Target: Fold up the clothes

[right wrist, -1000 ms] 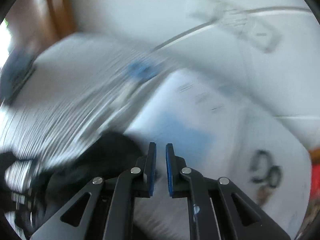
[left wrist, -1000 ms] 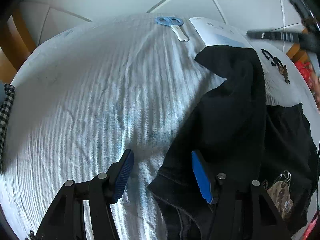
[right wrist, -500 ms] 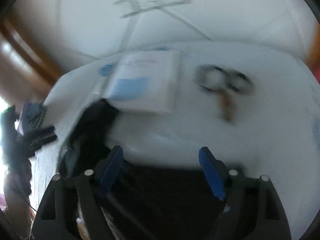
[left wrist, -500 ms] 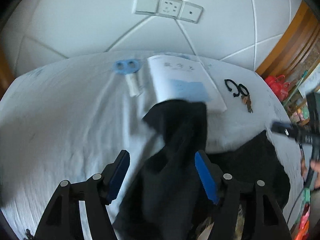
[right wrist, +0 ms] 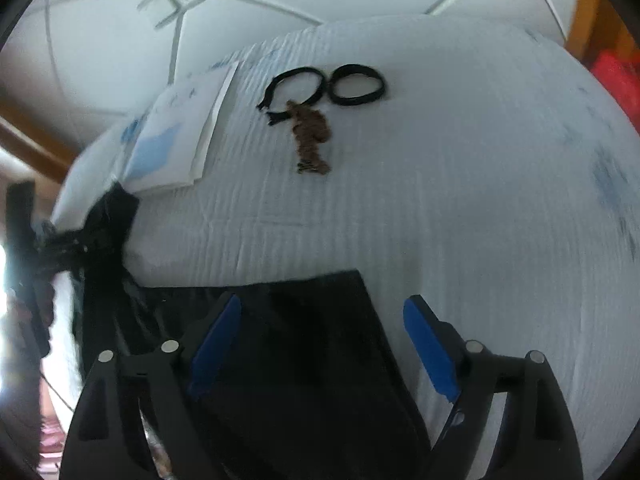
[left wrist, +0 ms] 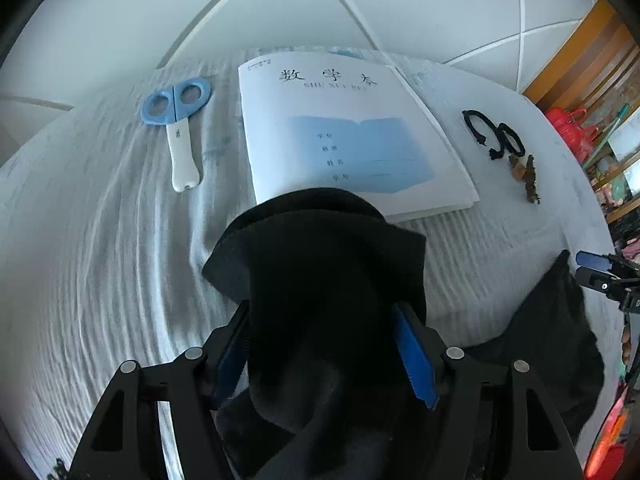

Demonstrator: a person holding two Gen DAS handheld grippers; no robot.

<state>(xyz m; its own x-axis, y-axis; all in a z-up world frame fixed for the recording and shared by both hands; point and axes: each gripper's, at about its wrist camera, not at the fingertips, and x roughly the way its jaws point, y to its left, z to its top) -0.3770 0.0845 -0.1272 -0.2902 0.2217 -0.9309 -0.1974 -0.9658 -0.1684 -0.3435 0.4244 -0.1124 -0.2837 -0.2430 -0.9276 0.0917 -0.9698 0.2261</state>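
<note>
Since a second ago, the left gripper (left wrist: 324, 344) has swung over the black garment (left wrist: 332, 280), jaws spread astride a raised fold; the right gripper (right wrist: 320, 344) opened above another part on the table (right wrist: 460, 200). Judged, closing squarely on single edges, clear of the notebook (left wrist: 344, 136), keeps folds even.
</note>
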